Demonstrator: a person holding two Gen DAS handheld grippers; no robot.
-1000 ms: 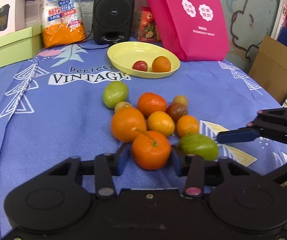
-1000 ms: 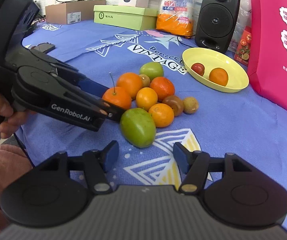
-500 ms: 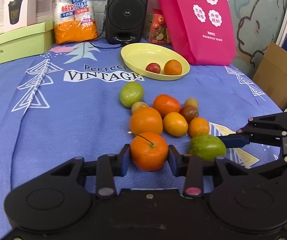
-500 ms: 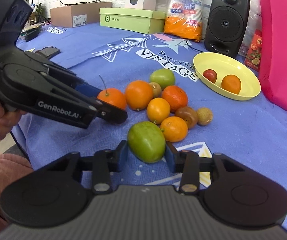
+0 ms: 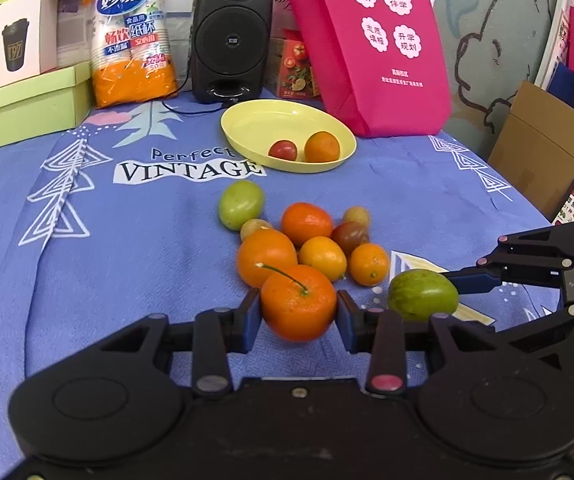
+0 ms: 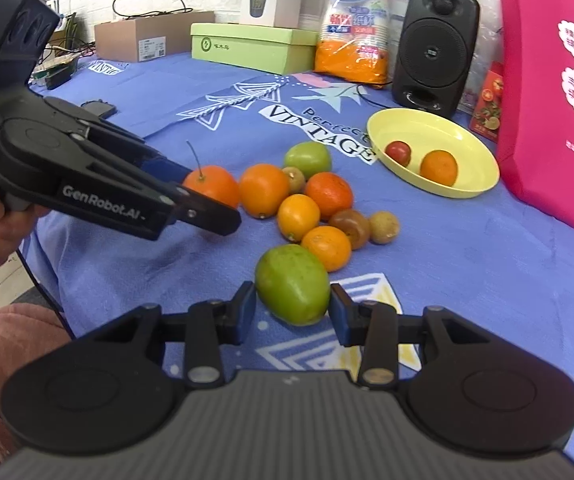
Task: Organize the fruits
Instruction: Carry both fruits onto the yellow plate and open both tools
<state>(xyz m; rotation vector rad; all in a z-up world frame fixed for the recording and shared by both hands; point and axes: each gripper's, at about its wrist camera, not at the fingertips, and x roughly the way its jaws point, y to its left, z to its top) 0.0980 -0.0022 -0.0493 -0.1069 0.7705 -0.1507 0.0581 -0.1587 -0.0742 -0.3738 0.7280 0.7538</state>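
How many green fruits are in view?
2: a large green oval fruit clamped in the right gripper, and a smaller round green fruit on the blue tablecloth near the yellow bowl.

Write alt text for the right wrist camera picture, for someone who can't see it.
The right tool is shut on a green fruit on a blue tablecloth, beside a cluster of oranges and small fruits. At left, the left tool grips a stemmed orange; behind, a yellow bowl holds two fruits.

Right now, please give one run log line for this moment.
left hand-held gripper: shut on stemmed orange | right hand-held gripper: shut on green fruit | yellow bowl: two fruits
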